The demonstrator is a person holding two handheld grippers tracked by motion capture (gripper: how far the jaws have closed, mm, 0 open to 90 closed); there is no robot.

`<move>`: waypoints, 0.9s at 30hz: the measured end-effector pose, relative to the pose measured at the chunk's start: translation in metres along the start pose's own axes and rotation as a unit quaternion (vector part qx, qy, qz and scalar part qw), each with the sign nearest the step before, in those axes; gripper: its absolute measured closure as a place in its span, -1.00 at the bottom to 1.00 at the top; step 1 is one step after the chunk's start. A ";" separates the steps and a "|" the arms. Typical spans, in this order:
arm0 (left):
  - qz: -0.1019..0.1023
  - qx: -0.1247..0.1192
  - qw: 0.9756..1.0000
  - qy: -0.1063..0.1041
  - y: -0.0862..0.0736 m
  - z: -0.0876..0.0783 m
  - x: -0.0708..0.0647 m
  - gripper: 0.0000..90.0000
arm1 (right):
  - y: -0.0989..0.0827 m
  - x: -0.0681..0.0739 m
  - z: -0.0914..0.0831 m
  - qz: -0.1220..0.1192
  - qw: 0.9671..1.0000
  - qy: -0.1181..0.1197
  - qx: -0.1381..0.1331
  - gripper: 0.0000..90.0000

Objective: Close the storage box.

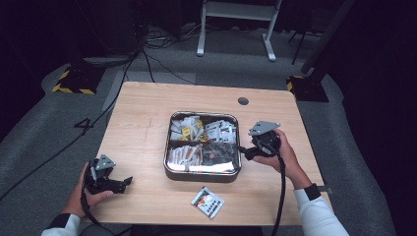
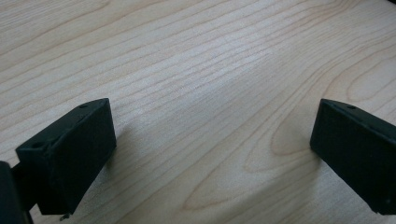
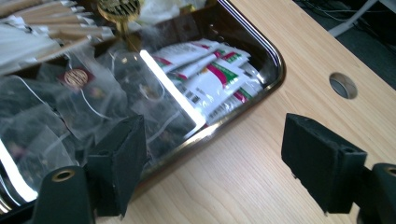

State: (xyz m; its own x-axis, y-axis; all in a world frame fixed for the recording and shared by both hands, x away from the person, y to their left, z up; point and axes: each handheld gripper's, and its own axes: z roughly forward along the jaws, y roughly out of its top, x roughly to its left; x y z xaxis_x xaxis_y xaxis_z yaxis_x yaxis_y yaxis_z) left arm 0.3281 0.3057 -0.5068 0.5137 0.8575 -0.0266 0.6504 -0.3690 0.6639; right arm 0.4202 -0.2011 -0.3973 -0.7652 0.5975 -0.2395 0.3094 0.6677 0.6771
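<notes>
**Hovering at the tray's right rim, both grippers empty**

The right gripper (image 3: 210, 163) sits at the right side of the metal tray (image 1: 169, 169), which stands near the middle of the bench (image 1: 142, 105). Its fingers (image 3: 322, 163) are spread wide and hold nothing; in the right gripper view one finger overlaps the tray rim and the other stands over bare wood outside it. Just ahead of them lie clear tea bags (image 3: 84, 107) and white sachets (image 3: 210, 79) in separate compartments; contact with the rim cannot be confirmed.

The left gripper (image 1: 105, 179) rests near the bench's front left corner, well apart from the tray. Its fingers (image 2: 70, 149) are wide open over bare wood, gripping nothing.

A loose packet (image 1: 207, 201) lies near the front edge, just in front of the tray.
</notes>
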 end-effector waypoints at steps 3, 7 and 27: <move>0.000 0.000 1.000 0.000 0.000 0.000 0.000 -0.99 | -0.007 -0.002 -0.003 0.006 1.000 -0.003 0.001 -0.50; 0.000 0.000 1.000 0.000 0.000 0.000 0.000 -0.99 | -0.014 -0.003 -0.006 0.008 1.000 -0.008 0.002 -0.50; -0.001 0.000 1.000 0.001 0.000 0.000 0.000 -0.99 | -0.060 -0.002 -0.016 0.021 0.999 -0.016 0.024 -0.53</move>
State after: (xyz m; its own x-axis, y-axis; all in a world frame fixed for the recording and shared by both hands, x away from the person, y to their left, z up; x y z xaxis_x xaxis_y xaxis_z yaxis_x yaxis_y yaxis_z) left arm 0.3280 0.3055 -0.5068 0.5112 0.8591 -0.0259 0.6511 -0.3673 0.6642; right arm 0.3941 -0.2491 -0.4268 -0.7327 0.6387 -0.2348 0.3677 0.6620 0.6531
